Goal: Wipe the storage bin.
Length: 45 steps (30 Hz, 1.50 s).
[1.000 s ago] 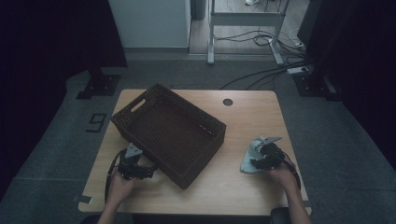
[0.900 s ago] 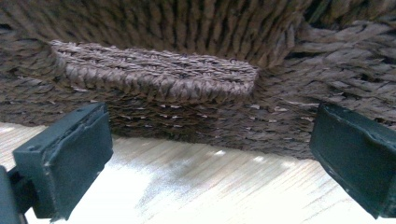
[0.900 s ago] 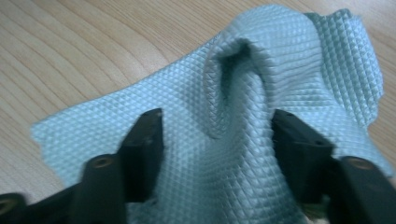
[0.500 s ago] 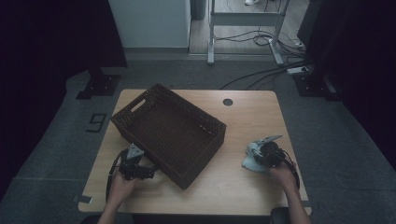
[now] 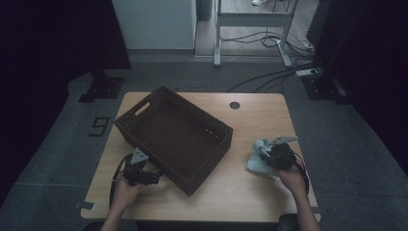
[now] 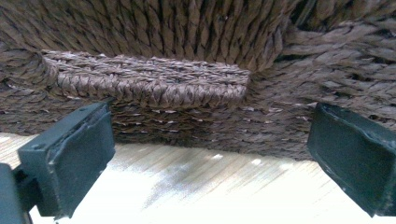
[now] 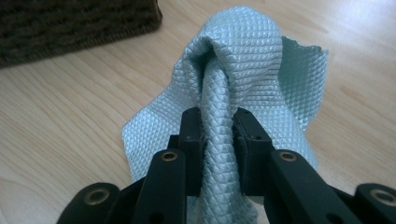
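A pale blue waffle-textured cloth (image 5: 254,162) lies at the right of the wooden table (image 5: 255,118). My right gripper (image 5: 267,153) is shut on it. In the right gripper view a bunched fold of the cloth (image 7: 247,60) is pinched between the jaws of the right gripper (image 7: 219,122), which have just been closing, and the rest drapes toward the tabletop. A dark brown woven basket (image 5: 211,159) sits at an angle left of centre. My left gripper (image 5: 155,179) rests beside its near wall, and in its own view the left gripper (image 6: 210,154) stands open, facing the basket wall (image 6: 187,56) with nothing between its jaws.
The basket corner (image 7: 70,23) lies just beyond the cloth in the right gripper view. A small round dark hole (image 5: 234,105) marks the table's far side. Beyond the table are dark floor, cables and a metal stand (image 5: 250,33).
The right gripper has closed on the cloth and risen a little, pulling the cloth up into a bunch. The left gripper and the basket have stayed where they were.
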Motion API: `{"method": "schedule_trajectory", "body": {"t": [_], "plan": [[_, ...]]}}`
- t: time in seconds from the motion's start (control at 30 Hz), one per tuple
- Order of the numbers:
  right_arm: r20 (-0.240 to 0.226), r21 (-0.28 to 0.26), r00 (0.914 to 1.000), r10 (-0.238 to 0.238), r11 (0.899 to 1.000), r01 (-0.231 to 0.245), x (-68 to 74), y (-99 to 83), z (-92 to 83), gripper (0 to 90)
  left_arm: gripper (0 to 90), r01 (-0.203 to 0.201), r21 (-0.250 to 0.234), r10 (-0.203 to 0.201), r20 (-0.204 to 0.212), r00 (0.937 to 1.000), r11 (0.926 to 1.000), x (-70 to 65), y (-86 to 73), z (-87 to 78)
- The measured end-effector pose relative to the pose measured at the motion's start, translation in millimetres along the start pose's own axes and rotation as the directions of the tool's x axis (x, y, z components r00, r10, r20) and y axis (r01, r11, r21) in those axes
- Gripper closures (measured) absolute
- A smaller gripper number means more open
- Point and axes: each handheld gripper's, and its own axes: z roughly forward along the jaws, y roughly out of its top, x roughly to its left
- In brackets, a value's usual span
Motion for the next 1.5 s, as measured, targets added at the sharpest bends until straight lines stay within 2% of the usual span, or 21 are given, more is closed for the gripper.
{"method": "schedule_trajectory", "body": {"t": [0.23,0.43,0.73,1.07,1.27,1.5], "plan": [[-0.01,-0.062,0.9999,0.008,0.998,-0.008,5.6,10.3,-6.7,74.4,0.3,-0.002,0.005,0.002,0.001,1.0,1.0,0.2,0.8,0.7],[-0.012,-0.085,0.9998,-0.018,0.996,0.017,12.9,21.2,-6.2,74.5,0.0,-0.001,0.004,0.001,0.001,1.0,1.0,0.4,1.3,1.5],[-0.026,-0.092,0.9981,-0.056,0.994,0.053,28.5,42.6,5.7,74.4,0.0,-0.002,0.007,0.002,-0.003,1.0,1.0,0.1,2.1,1.7],[0.02,-0.101,0.9972,-0.073,0.992,0.074,38.8,69.7,25.8,74.5,0.0,-0.001,0.007,0.001,-0.004,1.0,1.0,0.1,1.9,1.7],[0.007,-0.117,0.9939,-0.11,0.987,0.11,47.4,75.5,36.5,74.5,0.0,0.002,0.007,-0.002,0.001,1.0,1.0,0.5,1.8,2.0],[-0.03,-0.144,0.99,-0.138,0.981,0.132,54.3,76.1,35.2,76.3,0.0,0.001,0.006,-0.001,-0.001,1.0,1.0,0.3,1.8,2.1]]}}
